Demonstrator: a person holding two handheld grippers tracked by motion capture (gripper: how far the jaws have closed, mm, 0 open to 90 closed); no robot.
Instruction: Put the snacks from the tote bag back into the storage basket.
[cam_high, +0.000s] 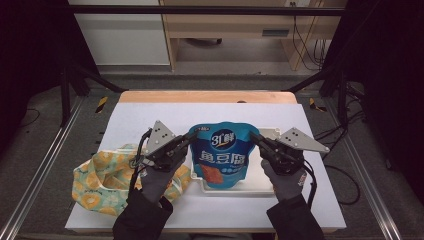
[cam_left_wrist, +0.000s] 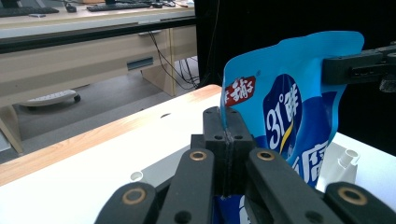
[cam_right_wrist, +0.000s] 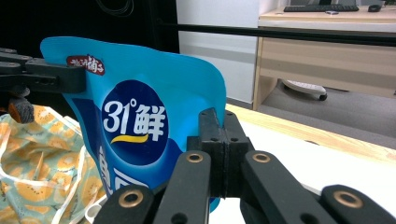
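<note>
A blue snack pouch (cam_high: 220, 155) with white print is held upright over a white tray (cam_high: 260, 181), one gripper on each side of it. My left gripper (cam_high: 191, 138) is shut on its upper left edge, and my right gripper (cam_high: 254, 137) is shut on its upper right edge. In the left gripper view the black jaws (cam_left_wrist: 227, 136) pinch the pouch (cam_left_wrist: 289, 107) edge, and the other gripper (cam_left_wrist: 359, 67) clamps the far corner. In the right gripper view the jaws (cam_right_wrist: 223, 135) press on the pouch (cam_right_wrist: 135, 116) edge, with the left gripper (cam_right_wrist: 46, 77) at the opposite corner.
A fabric bag (cam_high: 100, 180) with an orange and green print lies at the table's left front, under the left hand. The white tabletop (cam_high: 150, 117) has a wooden strip (cam_high: 207, 96) along its far edge. Black frame bars and desks stand beyond.
</note>
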